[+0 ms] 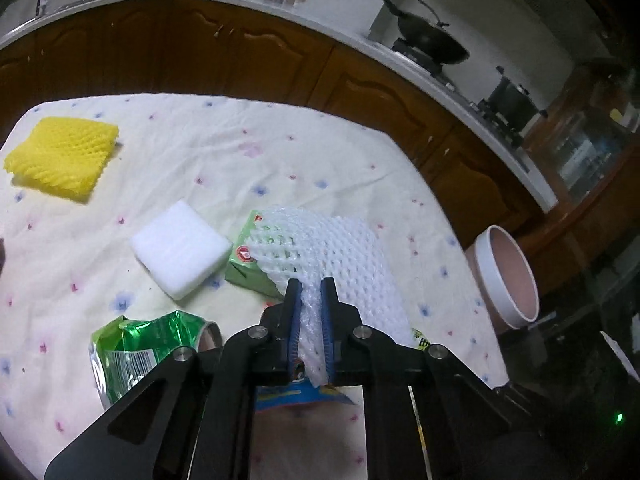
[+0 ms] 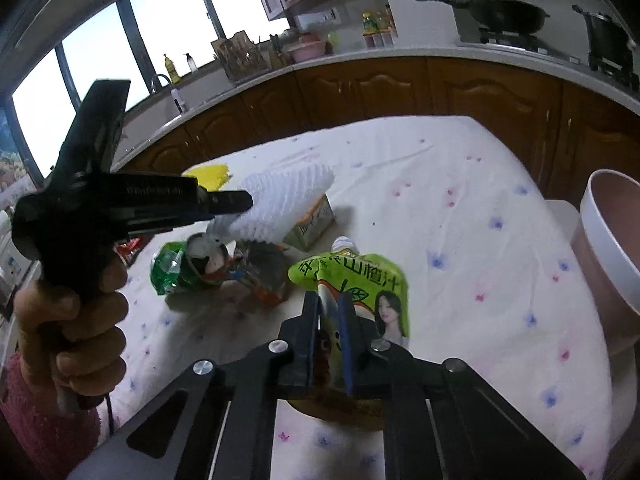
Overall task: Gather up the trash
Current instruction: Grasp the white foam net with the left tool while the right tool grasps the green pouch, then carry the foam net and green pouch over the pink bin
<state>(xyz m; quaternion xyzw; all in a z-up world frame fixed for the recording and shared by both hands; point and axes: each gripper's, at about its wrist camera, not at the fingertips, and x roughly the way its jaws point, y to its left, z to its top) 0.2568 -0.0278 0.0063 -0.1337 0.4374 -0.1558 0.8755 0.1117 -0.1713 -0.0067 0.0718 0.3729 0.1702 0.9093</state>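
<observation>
The left gripper (image 1: pixel 311 286) is pinched tight on a white foam net (image 1: pixel 332 248). The net sticks out past the tips toward the middle of the left wrist view and lies partly over a green carton (image 1: pixel 244 268) on the flowered tablecloth (image 1: pixel 240 152). In the right wrist view the same net is lifted at the upper middle, above the other trash.

The right gripper (image 2: pixel 329 300) is clamped on a green juice pouch (image 2: pixel 352 280). The pouch stands up between the two fingers in the lower middle of that view, with its white cap (image 2: pixel 344 244) on top.

Just left of the carton lies a white foam block (image 1: pixel 180 248). A yellow foam net (image 1: pixel 60 156) sits far off at the upper left. A crumpled green wrapper (image 1: pixel 140 344) lies at the lower left, beside the left gripper. A pink bin (image 1: pixel 508 276) stands at the right, maybe just off the table edge; it is hard to tell.

A hand (image 2: pixel 76 320) in a pink sleeve (image 2: pixel 44 428) holds the left gripper's handle.
</observation>
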